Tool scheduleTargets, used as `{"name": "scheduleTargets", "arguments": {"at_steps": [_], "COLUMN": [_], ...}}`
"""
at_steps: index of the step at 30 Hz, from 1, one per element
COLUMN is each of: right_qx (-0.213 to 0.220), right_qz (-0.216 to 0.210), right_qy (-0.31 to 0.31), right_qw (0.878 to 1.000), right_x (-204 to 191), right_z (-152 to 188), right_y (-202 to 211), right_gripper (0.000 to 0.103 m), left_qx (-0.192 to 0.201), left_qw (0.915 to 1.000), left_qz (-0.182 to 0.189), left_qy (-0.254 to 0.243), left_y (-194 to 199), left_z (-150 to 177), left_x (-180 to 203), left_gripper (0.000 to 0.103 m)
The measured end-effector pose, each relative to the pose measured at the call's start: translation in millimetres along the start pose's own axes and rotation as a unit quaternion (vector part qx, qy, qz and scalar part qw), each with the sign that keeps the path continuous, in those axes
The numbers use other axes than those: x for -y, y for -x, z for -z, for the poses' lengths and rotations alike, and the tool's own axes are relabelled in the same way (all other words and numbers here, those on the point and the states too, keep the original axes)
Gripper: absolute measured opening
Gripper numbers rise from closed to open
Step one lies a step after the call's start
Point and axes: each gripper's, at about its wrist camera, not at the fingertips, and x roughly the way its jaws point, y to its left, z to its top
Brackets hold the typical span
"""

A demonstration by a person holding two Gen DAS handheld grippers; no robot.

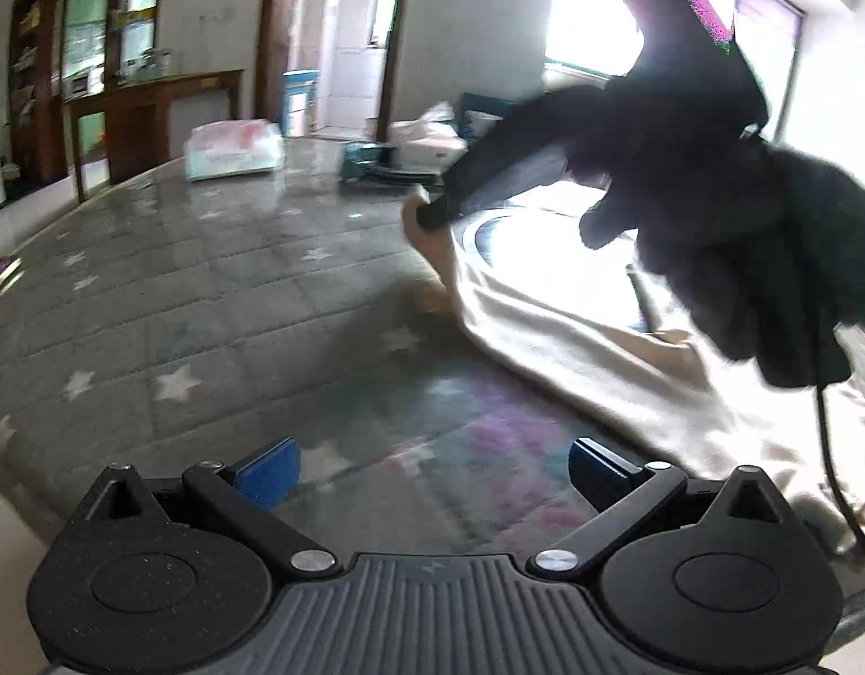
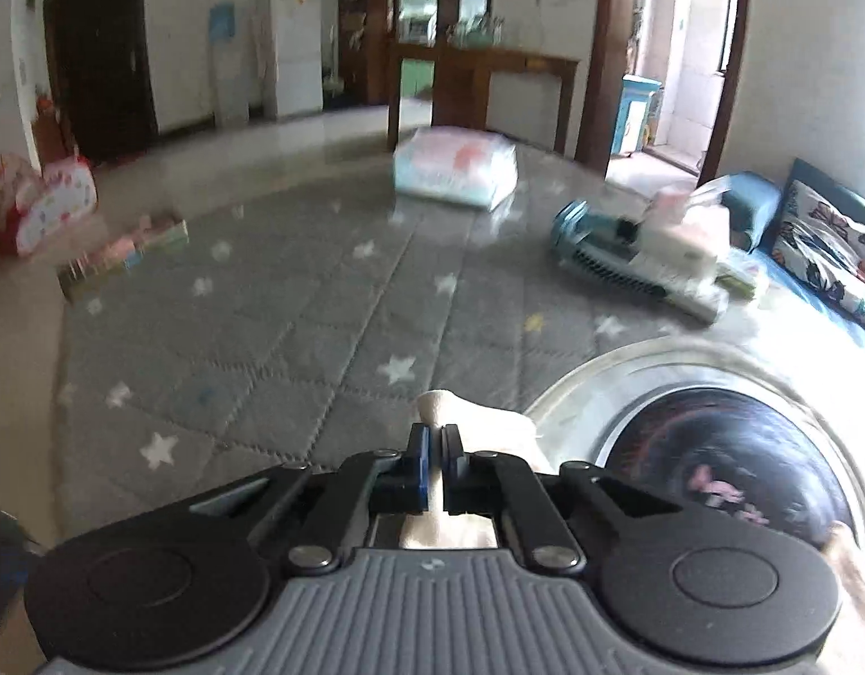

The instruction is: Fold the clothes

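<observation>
A cream garment (image 1: 573, 337) with a round dark print (image 2: 730, 472) lies spread on the grey star-patterned mattress (image 1: 207, 304). My right gripper (image 2: 435, 450) is shut on an edge of the garment (image 2: 460, 410) and lifts it; it also shows in the left wrist view (image 1: 432, 214), held by a dark-sleeved arm (image 1: 713, 197). My left gripper (image 1: 432, 467) is open and empty, low over the mattress, left of the garment's near edge.
A plastic-wrapped package (image 2: 455, 174) lies at the far side of the mattress. A teal and white pile of items (image 2: 640, 253) sits at the far right, a patterned pillow (image 2: 826, 247) beyond it. Boxes (image 2: 123, 253) lie at the left edge.
</observation>
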Motion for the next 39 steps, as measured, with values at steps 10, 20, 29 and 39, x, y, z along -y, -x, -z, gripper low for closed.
{"name": "scheduleTargets", "arguments": {"at_steps": [10,20,29,39], "right_qx": [0.095,0.156,0.133,0.019], "right_qz": [0.037,0.094,0.149,0.169], "right_qy": [-0.031,-0.065,-0.153,-0.270], "right_qw": [0.994,0.981,0.968,0.948], "right_x": [46.4,79.2,107.4,124.4], "right_z": [7.7,48.7,128.3,234.2], "right_y": [122.6,221.7,265.1,262.4], "right_gripper": [0.003,0.003,0.003,0.010], "left_qx": [-0.006,-0.021,-0.013,-0.009], "left_qw": [0.9963,0.9935,0.9938,0.9898], "left_qz": [0.058,0.044,0.000,0.008], "left_qy": [-0.064,-0.103,-0.111,-0.142], "left_y": [-26.1,-41.2,-35.6,-20.4], "left_z": [-7.6,-2.8,-5.6,-3.6], "left_x": [67.8,98.3,89.1,72.7], "left_gripper": [0.103,0.103,0.093,0.094]}}
